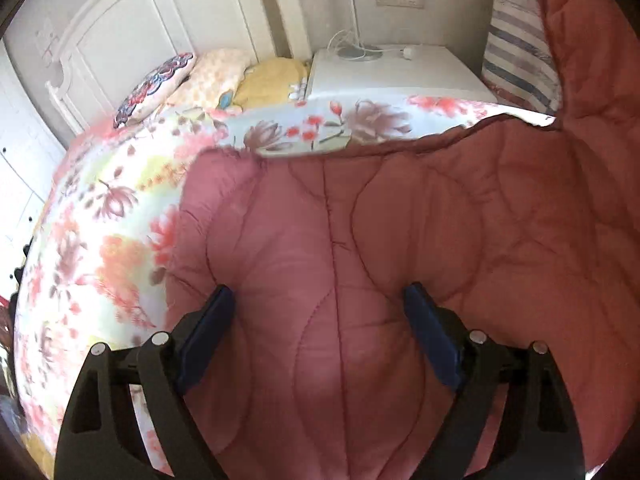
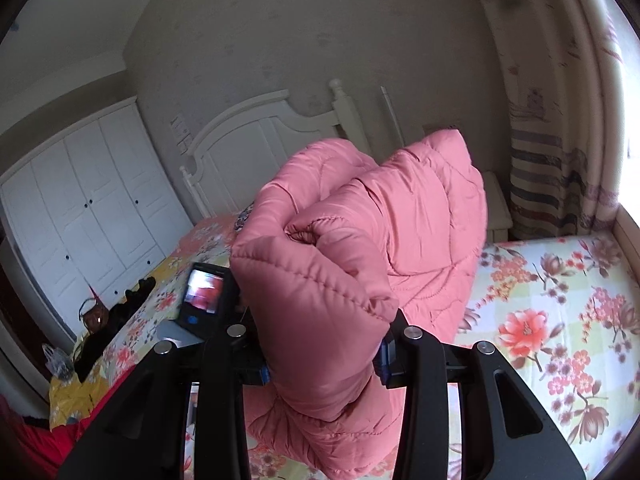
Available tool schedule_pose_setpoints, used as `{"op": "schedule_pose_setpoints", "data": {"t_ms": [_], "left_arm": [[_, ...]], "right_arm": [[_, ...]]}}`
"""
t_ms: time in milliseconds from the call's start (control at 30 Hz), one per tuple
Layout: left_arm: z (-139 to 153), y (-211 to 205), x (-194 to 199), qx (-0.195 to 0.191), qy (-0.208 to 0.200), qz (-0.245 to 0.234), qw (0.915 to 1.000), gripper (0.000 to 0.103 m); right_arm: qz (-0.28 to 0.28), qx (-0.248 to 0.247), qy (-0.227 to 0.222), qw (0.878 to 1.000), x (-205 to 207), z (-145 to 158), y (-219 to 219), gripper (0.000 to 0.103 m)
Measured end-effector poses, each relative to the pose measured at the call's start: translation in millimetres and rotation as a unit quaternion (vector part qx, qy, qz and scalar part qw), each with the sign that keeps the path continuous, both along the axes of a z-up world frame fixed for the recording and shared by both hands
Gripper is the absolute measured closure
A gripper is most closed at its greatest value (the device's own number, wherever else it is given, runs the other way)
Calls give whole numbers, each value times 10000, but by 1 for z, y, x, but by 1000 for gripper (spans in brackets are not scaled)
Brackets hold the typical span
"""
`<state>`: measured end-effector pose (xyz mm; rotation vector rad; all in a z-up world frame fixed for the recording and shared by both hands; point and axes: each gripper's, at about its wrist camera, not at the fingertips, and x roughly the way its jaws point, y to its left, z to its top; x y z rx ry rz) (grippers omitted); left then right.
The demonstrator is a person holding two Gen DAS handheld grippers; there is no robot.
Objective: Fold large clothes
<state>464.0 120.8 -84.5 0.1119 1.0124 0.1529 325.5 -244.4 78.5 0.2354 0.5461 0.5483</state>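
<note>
A large pink quilted coat (image 1: 400, 220) lies spread over the floral bed sheet (image 1: 100, 240), and its right side rises steeply toward the top right of the left wrist view. My left gripper (image 1: 319, 292) hovers open just above the coat, its blue pads (image 1: 208, 332) wide apart with only flat fabric below them. In the right wrist view my right gripper (image 2: 324, 360) is shut on a thick bunched fold of the coat (image 2: 360, 220), held up above the bed. The fabric hides its fingertips.
A white headboard (image 1: 160, 20) and pillows (image 1: 156, 84) are at the bed's far end, with a white nightstand (image 1: 392, 72) and a striped curtain (image 1: 520, 48) beside it. A white wardrobe (image 2: 80, 200) stands at the left. A lit screen device (image 2: 202, 292) and dark items (image 2: 120, 312) are over the sheet's left side.
</note>
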Motion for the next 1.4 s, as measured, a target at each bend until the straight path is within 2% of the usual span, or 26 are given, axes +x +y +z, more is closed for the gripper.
{"op": "schedule_pose_setpoints", "data": {"t_ms": [67,233,267,400,467,567,733,867,900,933,1000,1033,1067,1167,1267,1400], "left_arm": [[-4,-6,5,56,37,-32,10000,16],[-12,2,13,-493,159,80,9986,17],[-13,7,11,-658,117,97,9977,17],[-18,11,8,-787,-50,81,9969,16],[-19,15,6,-975,-94,107,9951,16],[-21,21,5,-1185,-144,73,9928,16],[-12,28,1,-1175,45,-184,9929,19],[12,58,-13,-1685,-53,-36,9857,22],[21,68,-20,-1491,-190,88,9886,22],[28,74,-27,-1088,-332,218,9933,22],[29,83,-36,-312,-441,481,9974,21],[23,90,-39,-77,-382,603,9974,21],[18,95,-40,-4,-331,661,9973,21],[-2,109,-50,-48,-194,888,9959,20],[-17,107,-52,-31,-101,941,9955,20],[-30,118,-50,-699,-91,882,9936,20]], "right_arm": [[122,-117,-58,9998,-2,4,15,65],[635,-242,-65,9977,1,6,58,65],[781,-232,-19,9967,3,4,68,65],[1400,84,470,9890,20,-16,102,65],[1609,261,646,9845,26,-24,113,64],[1861,697,945,9755,36,-36,118,64],[1959,1359,1339,9619,52,-54,106,65],[1708,1183,1262,9700,55,-47,97,65],[1680,1197,1316,9696,56,-48,97,65],[1674,1240,1379,9683,57,-50,96,65],[1669,1221,1377,9686,57,-49,99,65],[1645,1145,1314,9709,55,-46,100,65],[1631,1082,1265,9725,55,-44,102,65],[1577,838,1056,9782,48,-36,111,65],[1600,458,835,9825,38,-29,129,65],[1749,80,647,9824,28,-27,154,65]]}}
